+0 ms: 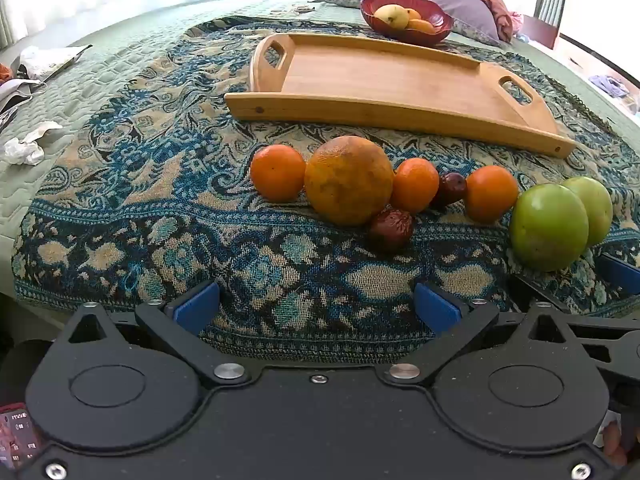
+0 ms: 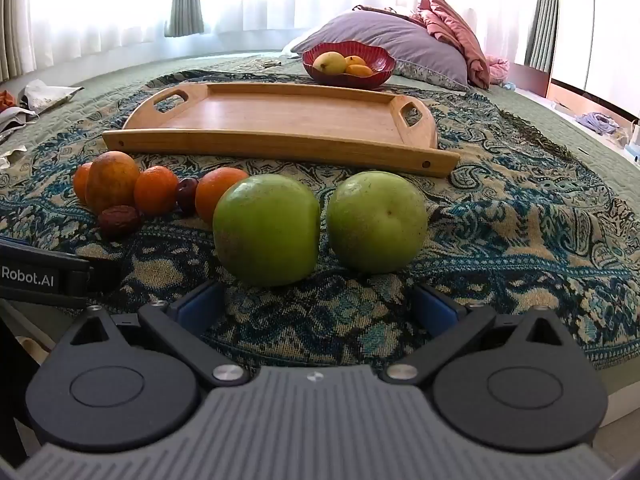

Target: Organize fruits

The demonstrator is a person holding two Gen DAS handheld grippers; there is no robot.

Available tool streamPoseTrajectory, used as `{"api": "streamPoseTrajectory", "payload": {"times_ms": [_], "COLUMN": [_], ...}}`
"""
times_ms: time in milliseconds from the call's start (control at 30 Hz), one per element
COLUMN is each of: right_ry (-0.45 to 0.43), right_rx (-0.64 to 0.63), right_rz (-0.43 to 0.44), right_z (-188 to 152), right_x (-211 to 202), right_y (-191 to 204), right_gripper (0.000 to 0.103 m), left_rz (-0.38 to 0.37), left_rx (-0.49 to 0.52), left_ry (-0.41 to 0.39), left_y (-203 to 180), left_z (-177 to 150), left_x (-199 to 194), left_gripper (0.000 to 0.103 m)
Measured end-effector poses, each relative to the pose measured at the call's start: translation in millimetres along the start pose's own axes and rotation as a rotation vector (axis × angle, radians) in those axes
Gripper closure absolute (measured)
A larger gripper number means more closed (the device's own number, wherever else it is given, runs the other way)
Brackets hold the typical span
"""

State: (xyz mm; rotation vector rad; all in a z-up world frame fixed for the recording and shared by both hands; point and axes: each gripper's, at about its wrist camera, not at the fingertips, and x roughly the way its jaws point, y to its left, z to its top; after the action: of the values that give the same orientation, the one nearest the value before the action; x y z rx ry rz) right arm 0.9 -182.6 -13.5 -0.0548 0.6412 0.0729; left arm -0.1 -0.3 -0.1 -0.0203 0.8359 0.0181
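Nothing is held by either tool: the left gripper [image 1: 316, 306] is spread wide over bare patterned cloth, and the right gripper [image 2: 318, 306] is spread equally wide, its blue pads low on the blue-and-beige paisley throw [image 2: 520, 240] just short of two round green apples. The fruit is laid in a loose row in front of the empty rectangular bamboo tray [image 2: 280, 116] — a large mottled orange [image 1: 349, 180] flanked by three small bright tangerines, two wrinkled dark red dates tucked among them, and the nearer green apple [image 2: 267, 229] and the farther green apple [image 2: 376, 222] side by side at the row's right end. Beyond the tray a scalloped red bowl [image 2: 348, 65] with a yellow pear and small oranges is seen against a lilac pillow [image 2: 384, 40]. The step in hand is judged to be a first pick by the right tool, probably of the nearer apple, since it lies almost between the fingers. It would be done well if the tool were shifted slightly left to centre on that apple, advanced until the pads pass its widest part, and closed gently — the neighbouring apple stands close beside it and could be nudged. A lift clear of the tray's raised rim would then be needed.
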Motion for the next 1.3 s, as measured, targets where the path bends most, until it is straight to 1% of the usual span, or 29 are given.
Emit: {"api": "streamPoseTrajectory", "payload": {"times_ms": [33,300,333,1300], "right_ry": [-0.006,-0.005,-0.003,-0.001], "right_rx": [-0.015,-0.014,-0.005,-0.006], "right_rz": [-0.01,-0.002,-0.006,-0.006], "right_z": [0.0,-0.7,1.4,-0.5], "right_x": [-0.3,-0.3,0.0,-0.2], "right_y": [0.8,1.5,-3.1,2.0], "right_gripper": [0.0,0.0,0.0,0.0], "left_rz": [0.0,-0.005,-0.005,-0.008], "left_rx": [0.0,-0.006,-0.006,-0.007], "left_ry": [0.0,0.004,0.004,0.005], "left_y": [-0.2,-0.2,-0.4,0.3], "left_z": [-0.2,0.4,0.5,0.1], "left_x": [-0.1,-0.4,-0.5,0.0], "left_gripper": [0.0,0.0,0.0,0.0]}}
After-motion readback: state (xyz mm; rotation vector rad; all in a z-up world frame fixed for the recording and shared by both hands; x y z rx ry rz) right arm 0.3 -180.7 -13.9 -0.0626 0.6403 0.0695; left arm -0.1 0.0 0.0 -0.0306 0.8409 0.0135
